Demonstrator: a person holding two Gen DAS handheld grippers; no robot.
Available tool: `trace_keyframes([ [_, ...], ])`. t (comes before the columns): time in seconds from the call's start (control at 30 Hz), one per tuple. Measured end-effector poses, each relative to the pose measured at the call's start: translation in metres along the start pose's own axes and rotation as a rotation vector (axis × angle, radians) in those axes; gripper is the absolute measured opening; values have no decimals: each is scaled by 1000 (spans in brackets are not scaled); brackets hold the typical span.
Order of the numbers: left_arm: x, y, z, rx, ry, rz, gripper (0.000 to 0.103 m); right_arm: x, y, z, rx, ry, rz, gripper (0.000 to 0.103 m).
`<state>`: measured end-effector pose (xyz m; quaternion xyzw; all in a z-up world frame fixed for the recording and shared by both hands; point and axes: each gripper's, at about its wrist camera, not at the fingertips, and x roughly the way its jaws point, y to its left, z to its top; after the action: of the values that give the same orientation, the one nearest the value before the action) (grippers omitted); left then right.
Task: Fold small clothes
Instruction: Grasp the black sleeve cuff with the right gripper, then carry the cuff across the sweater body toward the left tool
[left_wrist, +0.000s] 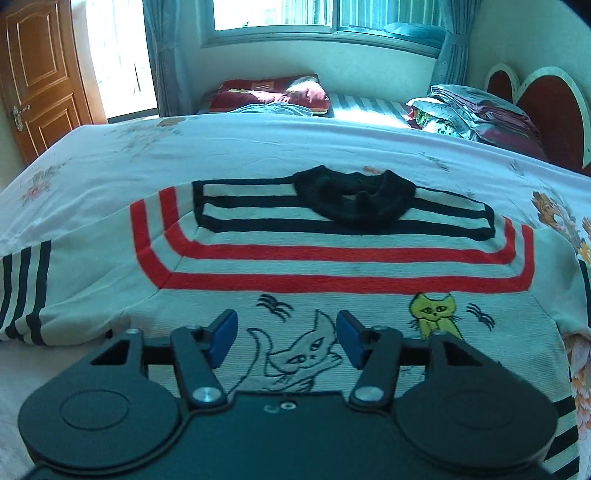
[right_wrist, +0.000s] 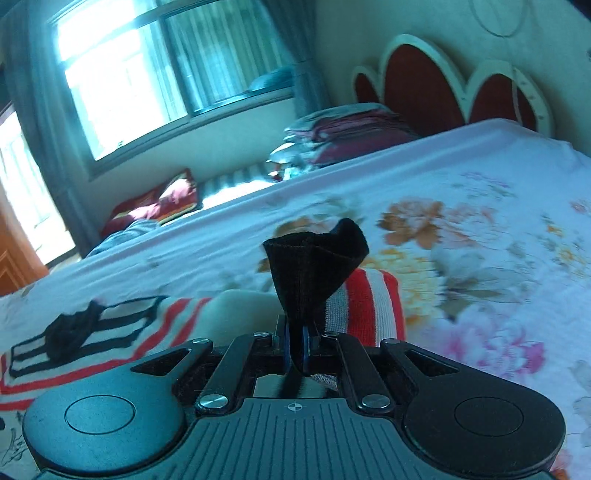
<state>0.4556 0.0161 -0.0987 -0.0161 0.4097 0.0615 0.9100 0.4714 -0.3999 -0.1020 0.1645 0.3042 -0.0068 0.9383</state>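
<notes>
While spread above the sweater (left_wrist: 332, 258), left gripper (left_wrist: 287, 338); right gripper (right_wrist: 295, 349) pinching black cuff (right_wrist: 314, 266) at twelve o'clock.

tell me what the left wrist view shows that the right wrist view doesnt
Left wrist only: the sweater's cat drawings, a wooden door, and the left gripper open above the sweater front. Right wrist only: the right gripper shut on the sweater's black cuff. Both: the black collar, floral bedsheet, window, headboard.

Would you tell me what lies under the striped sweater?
The sweater lies on the floral bedsheet, which shows all around it. Anything between them is covered. The right gripper pinches its black cuff.
</notes>
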Motion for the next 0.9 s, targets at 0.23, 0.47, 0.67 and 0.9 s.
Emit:
trace_keyframes([
  [0.23,3,63,-4,-76,-7,-85,54,32,144,-39,-196,105,165,6],
  [0.47,1,111,-12,-109,-8,-111,54,66,250,-96,-340,218,267,6],
  [0.67,2,127,-12,-107,-8,-199,83,77,295,-139,-510,214,270,12],
  [0.9,18,93,4,-154,28,-421,84,44,288,-134,-553,104,250,43],
])
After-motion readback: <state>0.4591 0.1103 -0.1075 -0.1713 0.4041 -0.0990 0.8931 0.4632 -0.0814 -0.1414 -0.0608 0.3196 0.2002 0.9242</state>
